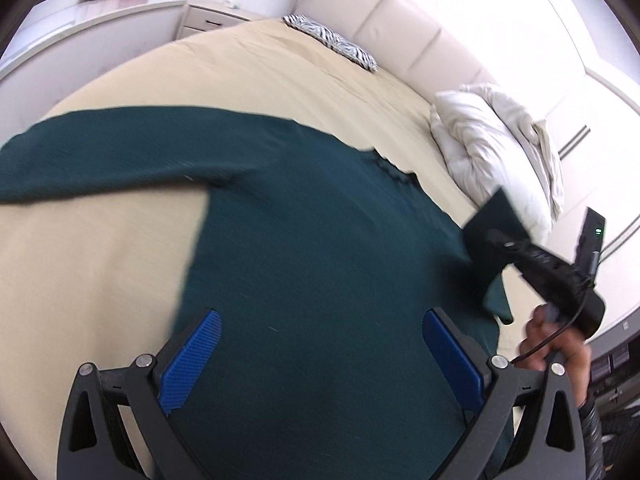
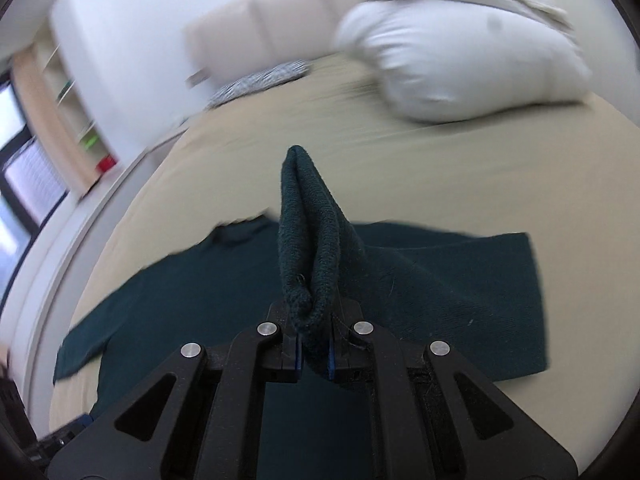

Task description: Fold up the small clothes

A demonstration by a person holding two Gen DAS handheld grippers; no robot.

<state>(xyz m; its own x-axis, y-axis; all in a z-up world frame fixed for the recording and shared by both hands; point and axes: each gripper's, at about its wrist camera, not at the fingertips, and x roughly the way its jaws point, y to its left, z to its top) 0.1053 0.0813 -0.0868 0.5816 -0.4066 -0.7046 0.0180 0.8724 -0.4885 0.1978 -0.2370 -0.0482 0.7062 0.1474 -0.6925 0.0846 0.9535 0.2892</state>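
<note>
Right hand-held gripper (image 2: 314, 354) clenched on sweater (image 1: 320, 260) sleeve cuff, lifted off bed (image 1: 120, 248). Left hand-held gripper (image 1: 320, 364) released above hem. Carry sleeve flat across body, avoid dragging.

Sweater (image 1: 312, 248) lies flat on the bed (image 1: 100, 264) near its front edge, one sleeve out toward the left edge, the other lifted at the right; duvet (image 1: 492, 152) bunched at the right edge, patterned pillow (image 1: 332, 40) against the headboard (image 1: 400, 12) behind.
</note>
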